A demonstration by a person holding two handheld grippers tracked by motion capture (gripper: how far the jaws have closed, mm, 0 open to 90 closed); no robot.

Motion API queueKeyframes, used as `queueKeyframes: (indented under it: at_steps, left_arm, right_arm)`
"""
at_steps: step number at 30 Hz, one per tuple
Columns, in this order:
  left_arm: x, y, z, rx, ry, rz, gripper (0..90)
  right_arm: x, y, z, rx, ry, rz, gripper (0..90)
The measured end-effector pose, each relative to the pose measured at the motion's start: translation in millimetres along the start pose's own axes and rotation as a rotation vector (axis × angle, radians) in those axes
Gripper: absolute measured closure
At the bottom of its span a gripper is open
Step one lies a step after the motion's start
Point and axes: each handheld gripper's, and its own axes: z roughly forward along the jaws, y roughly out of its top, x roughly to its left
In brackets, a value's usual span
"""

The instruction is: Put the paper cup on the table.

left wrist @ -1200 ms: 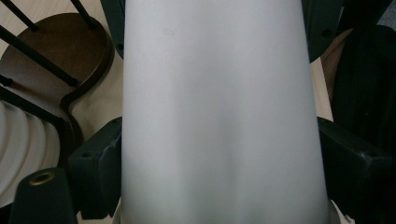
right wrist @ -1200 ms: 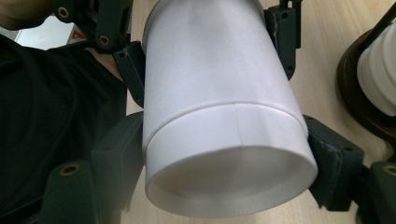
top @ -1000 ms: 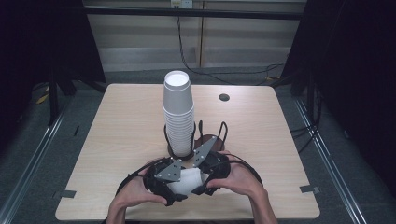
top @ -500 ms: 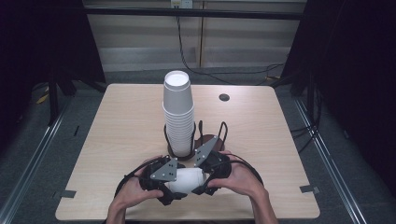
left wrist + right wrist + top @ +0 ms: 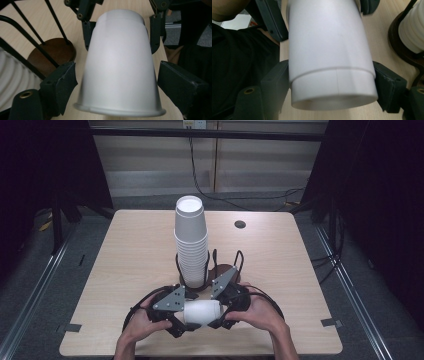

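Observation:
A white foam cup [image 5: 200, 312] lies on its side above the table's front edge, held between both grippers. My left gripper [image 5: 182, 317] is shut on its wide rim end; in the left gripper view the cup [image 5: 120, 70] sits between my left gripper's [image 5: 117, 85] pads. My right gripper [image 5: 217, 312] is shut on the narrow base end, and the right gripper view has the cup [image 5: 329, 50], stepped near its base, pressed between my right gripper's [image 5: 332, 85] pads. Just behind them a tall stack of upturned white cups [image 5: 191, 240] stands in a black wire holder [image 5: 220, 270].
The holder's round brown base rests mid-table on the light wooden table [image 5: 125, 270]. A small dark round hole [image 5: 240, 224] is at the back right. Both hands come in at the front edge. Dark floor and metal rails surround the table.

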Motion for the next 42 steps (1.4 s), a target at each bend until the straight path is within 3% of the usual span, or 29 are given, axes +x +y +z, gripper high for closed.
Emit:
queueKeyframes:
  at_steps: [4,13,23,33,38,42]
  left_arm:
    - [0.5,-1.6,-5.1,-0.022,-0.001,-0.004,15.7]
    - [-0.1,-6.7,-16.2,-0.068,0.043,-0.039,15.7]
    - [2.3,-17.0,-25.4,-0.146,0.059,-0.085,15.6]
    - [3.2,-25.6,-22.7,-0.184,0.084,-0.128,15.6]
    - [4.8,-33.0,-24.5,-0.206,0.075,-0.170,15.5]
    - [4.9,-39.5,-25.5,-0.232,0.096,-0.196,15.5]
  right_arm:
    - [-1.3,-4.1,-2.5,-0.014,-0.008,0.020,23.3]
    - [-4.1,-15.4,-12.3,-0.068,-0.039,0.054,23.5]
    - [-6.5,-31.9,-23.6,-0.185,-0.090,0.113,23.5]
    - [-6.5,-40.8,-25.2,-0.290,-0.101,0.147,23.3]
    - [-6.2,-45.9,-24.2,-0.354,-0.081,0.161,23.3]
    - [-5.0,-49.1,-21.7,-0.397,-0.074,0.168,23.3]
